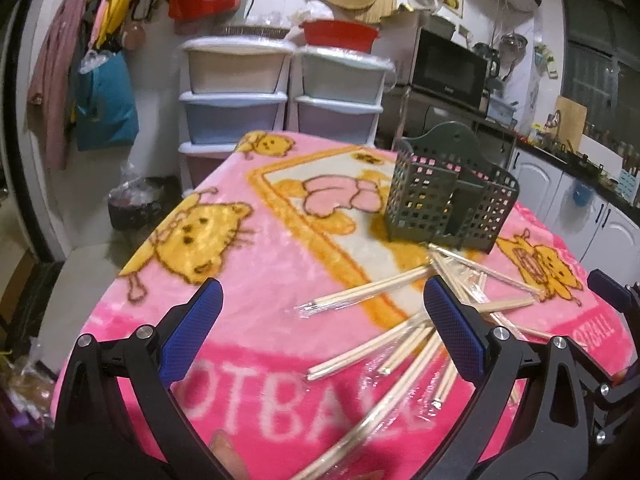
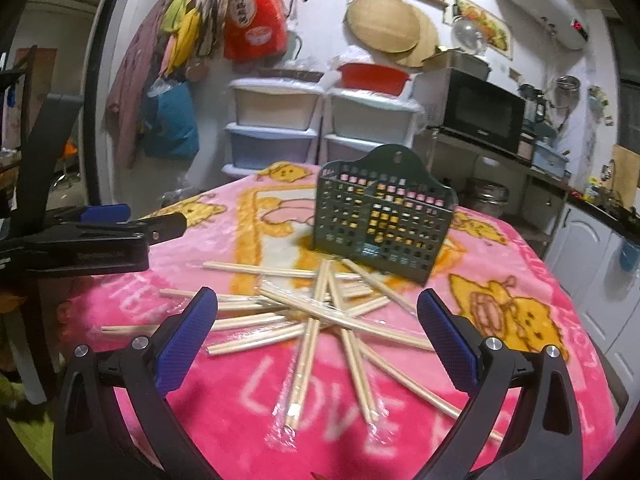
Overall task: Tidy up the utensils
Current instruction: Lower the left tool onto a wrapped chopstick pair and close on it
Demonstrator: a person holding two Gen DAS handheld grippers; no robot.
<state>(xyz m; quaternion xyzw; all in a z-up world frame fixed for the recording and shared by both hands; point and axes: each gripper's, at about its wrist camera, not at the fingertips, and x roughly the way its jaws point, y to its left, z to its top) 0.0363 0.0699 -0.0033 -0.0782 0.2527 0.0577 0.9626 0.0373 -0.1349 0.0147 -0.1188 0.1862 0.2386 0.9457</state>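
Note:
Several pairs of wooden chopsticks in clear wrappers (image 2: 320,316) lie scattered in a fan on the pink blanket (image 2: 224,400); they also show in the left wrist view (image 1: 384,344). A dark green perforated utensil holder (image 2: 380,216) stands upright just behind them, seen in the left wrist view too (image 1: 448,200). My left gripper (image 1: 320,304) is open and empty, hovering above the left side of the pile. My right gripper (image 2: 316,312) is open and empty, above the near end of the pile. The left gripper's side (image 2: 100,232) shows at the left of the right wrist view.
The pink cartoon blanket covers a table whose left edge (image 1: 132,264) drops to the floor. Plastic drawer units (image 1: 280,92) stand behind the table. A microwave (image 1: 448,68) and white kitchen cabinets (image 1: 560,200) are at the right.

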